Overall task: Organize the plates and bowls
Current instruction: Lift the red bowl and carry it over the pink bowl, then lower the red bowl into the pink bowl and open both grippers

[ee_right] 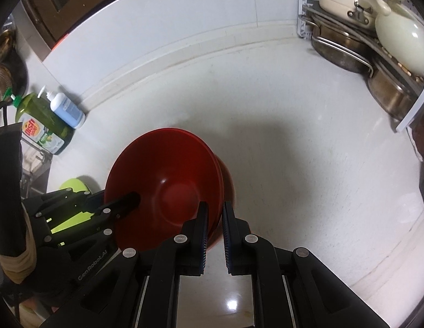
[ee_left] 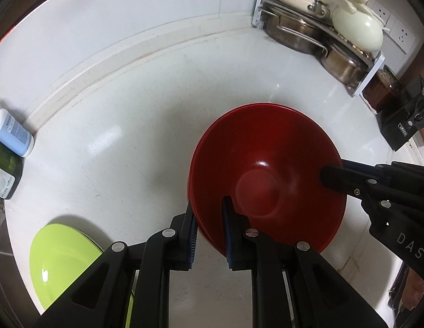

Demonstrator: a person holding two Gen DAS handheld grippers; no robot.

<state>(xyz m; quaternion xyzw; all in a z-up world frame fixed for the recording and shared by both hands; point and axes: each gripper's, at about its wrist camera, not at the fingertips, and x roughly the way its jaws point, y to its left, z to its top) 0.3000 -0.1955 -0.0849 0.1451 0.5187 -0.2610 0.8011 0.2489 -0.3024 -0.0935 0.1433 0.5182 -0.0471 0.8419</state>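
The red bowl (ee_left: 266, 180) looked like glossy plastic, smooth, with a small bright glare inside. The green plate (ee_left: 61, 262) had the same shiny plastic look. The worktop (ee_left: 124, 142) was smooth, pale and faintly reflective, like polished stone. The pots (ee_left: 294, 32) in the corner were brushed metal. Each tool (ee_left: 209, 235) (ee_right: 214, 235) was matt black plastic with ribbed blue pads (ee_left: 192, 243).

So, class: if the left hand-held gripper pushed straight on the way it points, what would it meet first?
The red bowl: the left hand-held gripper already straddles its near rim, so the rim would likely hit first.
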